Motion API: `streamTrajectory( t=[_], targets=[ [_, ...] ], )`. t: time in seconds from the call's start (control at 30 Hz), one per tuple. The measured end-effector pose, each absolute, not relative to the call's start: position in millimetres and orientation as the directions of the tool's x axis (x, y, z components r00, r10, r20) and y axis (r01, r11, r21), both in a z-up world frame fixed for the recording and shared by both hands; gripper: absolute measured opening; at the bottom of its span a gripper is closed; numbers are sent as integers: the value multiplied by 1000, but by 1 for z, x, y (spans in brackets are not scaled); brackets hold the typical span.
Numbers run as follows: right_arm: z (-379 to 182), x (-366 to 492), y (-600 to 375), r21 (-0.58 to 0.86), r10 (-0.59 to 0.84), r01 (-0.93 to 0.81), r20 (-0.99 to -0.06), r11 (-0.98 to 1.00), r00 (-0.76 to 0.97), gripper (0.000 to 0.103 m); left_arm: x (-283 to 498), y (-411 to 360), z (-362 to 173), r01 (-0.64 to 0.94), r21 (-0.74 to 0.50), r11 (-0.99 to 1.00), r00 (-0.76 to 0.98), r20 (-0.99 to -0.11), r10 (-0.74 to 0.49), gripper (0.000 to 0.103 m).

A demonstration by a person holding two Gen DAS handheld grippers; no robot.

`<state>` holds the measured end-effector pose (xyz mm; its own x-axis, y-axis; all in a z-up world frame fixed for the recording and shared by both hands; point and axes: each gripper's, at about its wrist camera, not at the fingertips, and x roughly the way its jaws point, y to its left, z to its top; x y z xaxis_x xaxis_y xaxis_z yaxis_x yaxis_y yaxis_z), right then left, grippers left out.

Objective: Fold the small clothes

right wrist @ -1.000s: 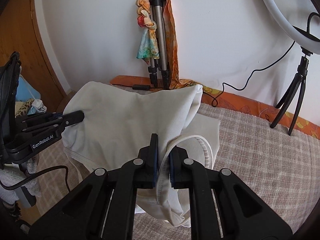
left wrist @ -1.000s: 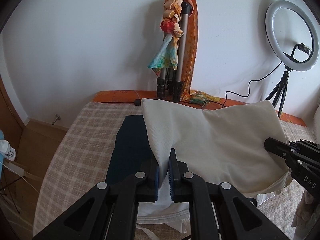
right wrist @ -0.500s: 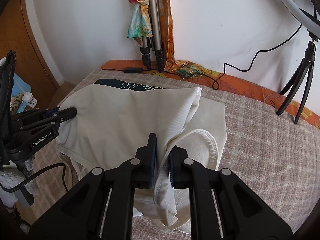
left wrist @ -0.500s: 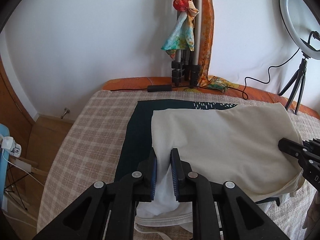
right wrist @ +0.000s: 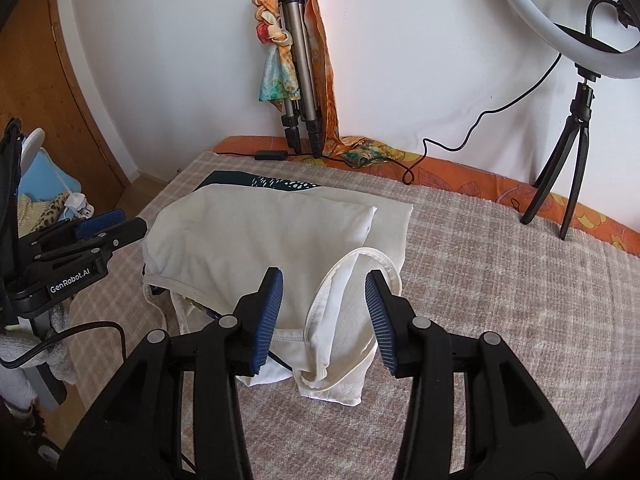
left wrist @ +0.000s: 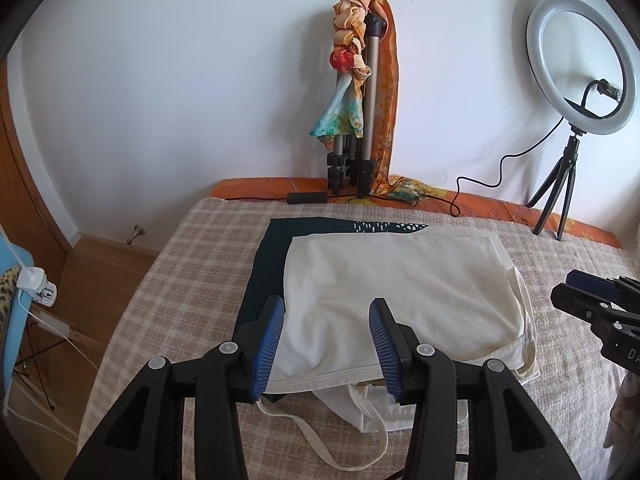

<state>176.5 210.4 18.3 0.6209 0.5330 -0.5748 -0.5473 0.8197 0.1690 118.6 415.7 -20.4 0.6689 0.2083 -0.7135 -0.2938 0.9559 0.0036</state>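
Cream garment (left wrist: 400,292) lies folded on checked bed cover (left wrist: 192,280), atop dark garment (left wrist: 272,264). Left gripper (left wrist: 326,344), right gripper (right wrist: 324,316): jaws spread, holding nothing. Next, judged: tuck loose strap (left wrist: 320,440), bunched near hem (right wrist: 340,340); re-pinch corners, square edges.

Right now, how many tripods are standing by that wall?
2. A folded silver tripod draped with colourful scarves leans against the wall at the middle. A small black tripod holds the ring light at the right. Others may stand outside the view.
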Motion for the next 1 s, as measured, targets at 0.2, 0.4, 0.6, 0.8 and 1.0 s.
streamTrajectory(
  t=[0.2, 0.4, 0.6, 0.8, 1.0],
  targets=[
    [31, 145, 175, 171, 541, -548, -546, 819, 639, 46, 87, 380, 2, -268, -2, 964, 697, -691, 192, 59],
    [42, 110, 134, 166, 553, -556, -509, 815, 660, 46, 52, 339, 29, -253, -16, 967, 736, -652, 182, 70],
    [48, 73, 90, 209, 594, -569, -452, 796, 665, 58, 13, 301, 47, -255, -34, 966, 775, -605, 183, 84],
    [37, 43, 56, 215, 609, -580, -437, 785, 662, 66, -22, 268, 49, -255, -49, 966, 802, -569, 183, 100],
    [23, 22, 31, 176, 595, -583, -431, 793, 679, 80, -44, 238, 45, -256, -28, 966, 818, -539, 201, 103]
  ],
)
